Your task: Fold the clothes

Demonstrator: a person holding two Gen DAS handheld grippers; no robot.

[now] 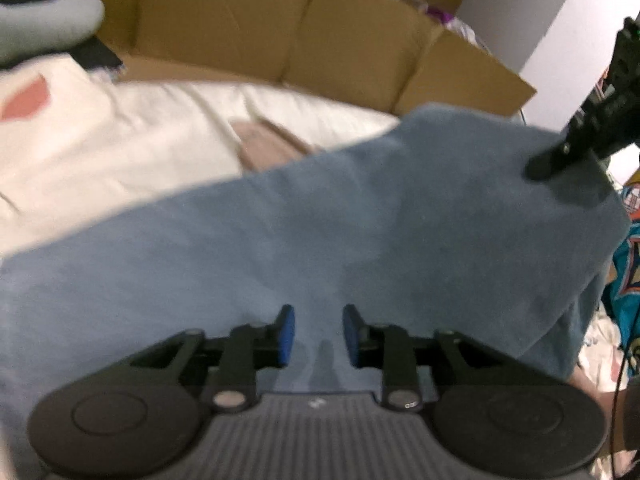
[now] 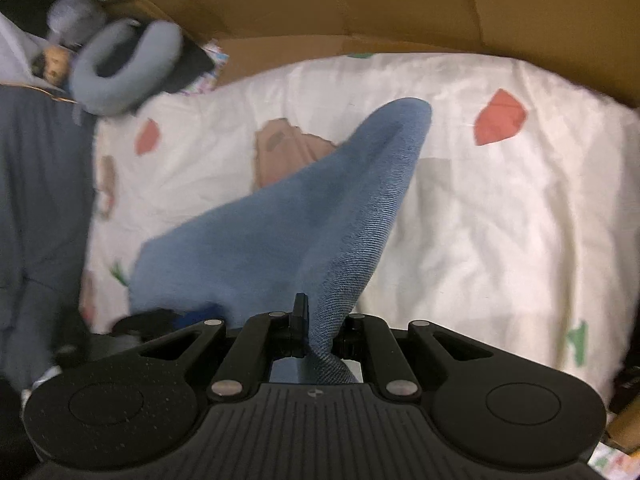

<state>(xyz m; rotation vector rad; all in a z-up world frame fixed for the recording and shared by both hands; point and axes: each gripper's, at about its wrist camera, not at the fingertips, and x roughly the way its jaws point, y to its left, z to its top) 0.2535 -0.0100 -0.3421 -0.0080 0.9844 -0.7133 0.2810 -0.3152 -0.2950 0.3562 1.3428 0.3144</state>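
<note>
Left wrist view: looking across blue denim-like garment [image 1: 320,220], spread partly over white bedsheet with red and brown printed patches [image 1: 120,148], brown cardboard box wall [image 1: 280,32] behind. Left gripper [image 1: 319,336] standing partly spread, blue pads apart, pinching nothing, cloth lying just under them. Right gripper [image 1: 548,164] showing at far right corner of cloth, gripping it there. Fold looking early: cloth mostly in one layer, no finished fold showing.

Right wrist view: right gripper [image 2: 316,328] pressed together, pinching a bunched edge of blue garment [image 2: 280,220] and lifting it, rest trailing down to sheet [image 2: 500,220]. Grey U-shaped neck pillow [image 2: 124,68] lying top left. Remaining, as a guess: laying lifted corner over, then flattening.
</note>
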